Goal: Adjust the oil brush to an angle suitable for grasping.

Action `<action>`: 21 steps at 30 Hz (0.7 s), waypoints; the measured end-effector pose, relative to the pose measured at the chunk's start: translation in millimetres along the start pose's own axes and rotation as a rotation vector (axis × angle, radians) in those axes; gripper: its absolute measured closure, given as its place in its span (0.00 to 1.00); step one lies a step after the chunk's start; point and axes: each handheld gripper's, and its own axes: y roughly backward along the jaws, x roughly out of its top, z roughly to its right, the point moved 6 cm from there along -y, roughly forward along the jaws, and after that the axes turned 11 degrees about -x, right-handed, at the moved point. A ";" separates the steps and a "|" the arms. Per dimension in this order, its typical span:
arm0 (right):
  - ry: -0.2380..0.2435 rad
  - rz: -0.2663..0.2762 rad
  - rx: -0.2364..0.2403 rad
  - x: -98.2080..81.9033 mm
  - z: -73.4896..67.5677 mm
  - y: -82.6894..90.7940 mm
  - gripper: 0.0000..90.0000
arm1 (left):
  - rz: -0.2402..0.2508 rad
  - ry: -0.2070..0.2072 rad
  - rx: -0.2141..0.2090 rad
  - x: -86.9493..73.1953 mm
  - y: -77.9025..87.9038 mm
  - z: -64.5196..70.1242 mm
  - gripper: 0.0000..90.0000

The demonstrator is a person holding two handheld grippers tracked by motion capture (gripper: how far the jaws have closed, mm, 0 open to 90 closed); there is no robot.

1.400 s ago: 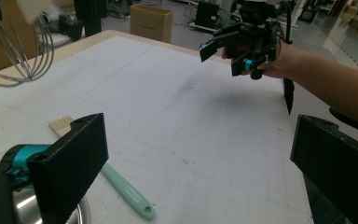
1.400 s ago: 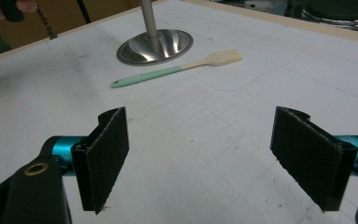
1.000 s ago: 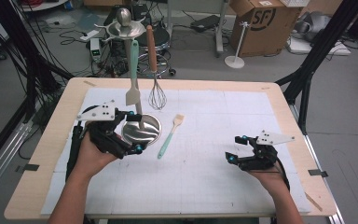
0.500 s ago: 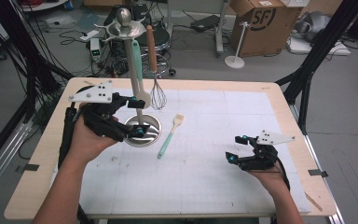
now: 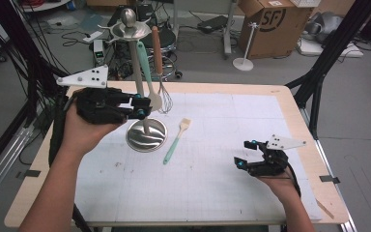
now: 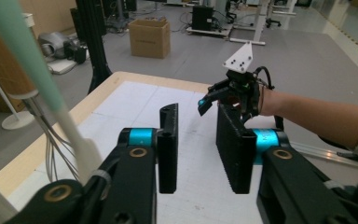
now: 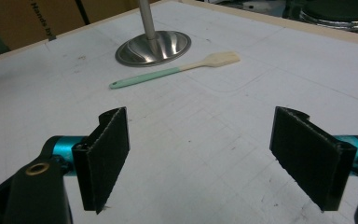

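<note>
A steel utensil stand (image 5: 146, 134) with a round base and a ball-topped pole stands left of the table's middle. From its top hang a mint-handled turner (image 5: 143, 63) and a wood-handled whisk (image 5: 157, 46). My left gripper (image 5: 142, 107) is raised beside the pole, just left of the turner's pale head. Its jaws have just been closing and stand a narrow gap apart with nothing between them (image 6: 198, 112); the mint handle (image 6: 23, 51) passes outside them. A mint-handled brush (image 5: 175, 141) lies flat by the base. My right gripper (image 5: 244, 153) rests at the front right, open and empty (image 7: 203, 121).
A white gridded mat (image 5: 232, 125) covers the wooden table (image 5: 290, 96). Beyond the far edge are a cardboard box (image 5: 270, 21), cables and black frame legs (image 5: 319, 72). From the right gripper view the stand base (image 7: 153, 46) and brush (image 7: 168, 72) lie ahead.
My left gripper has risen from beside the stand's base to halfway up the pole, and its jaws have narrowed. The right gripper has stayed put.
</note>
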 end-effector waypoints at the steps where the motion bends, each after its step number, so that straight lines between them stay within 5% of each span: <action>1: -0.002 -0.002 -0.001 0.0 -0.2 0.3 0.22 | -0.009 -0.009 0.003 2.3 0.7 0.2 0.86; 10: 0.001 -0.005 -0.001 -0.4 0.1 -0.6 0.22 | -0.025 -0.049 0.051 28.0 10.5 -2.3 0.97; 21: -0.004 -0.003 0.001 -0.3 0.5 0.1 0.22 | -0.012 -0.033 0.087 45.5 28.0 -12.9 1.00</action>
